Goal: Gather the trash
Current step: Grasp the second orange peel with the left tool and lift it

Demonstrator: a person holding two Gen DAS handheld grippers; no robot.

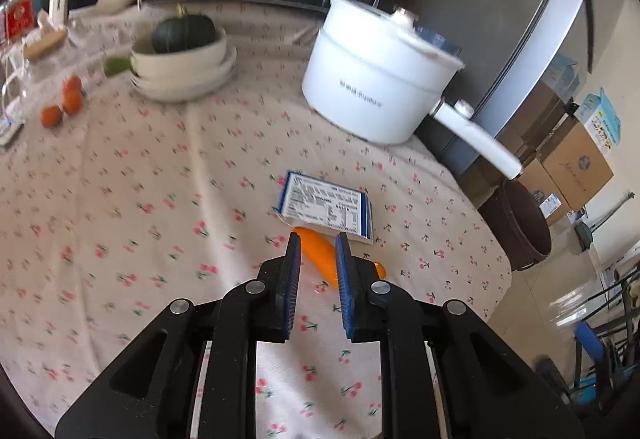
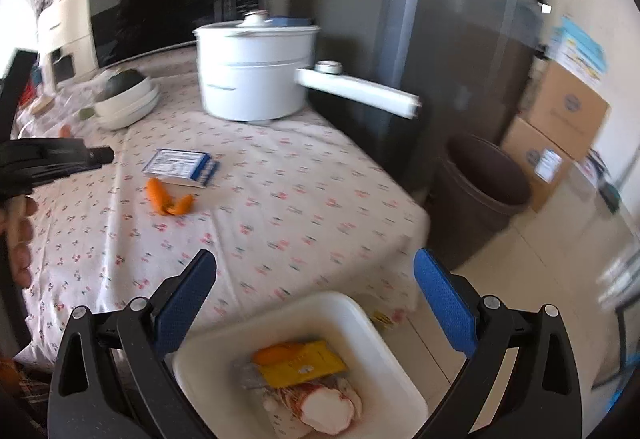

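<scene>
We take the white pot as our landmark on the cherry-print cloth. Nearer us than the pot lies a blue-edged packet, and touching its near edge is the orange peel — the trash left on the table. Our left gripper hangs over the peel with its fingers part-spread on either side of it; we cannot tell whether they touch it, and they are not clenched on it. Left of the pot sits a stack of bowls holding a dark squash, with small oranges farther left; nothing stands between gripper and peel. The pot's long handle juts out over the table edge toward a brown bin on the floor. The right view shows what the left does not — a white tub between the wide-spread, empty fingers of our right gripper, its rim near the table edge, holding a yellow wrapper, an orange scrap and crumpled packaging. That view also catches the left gripper from the side, above the cloth and left of the peel.
</scene>
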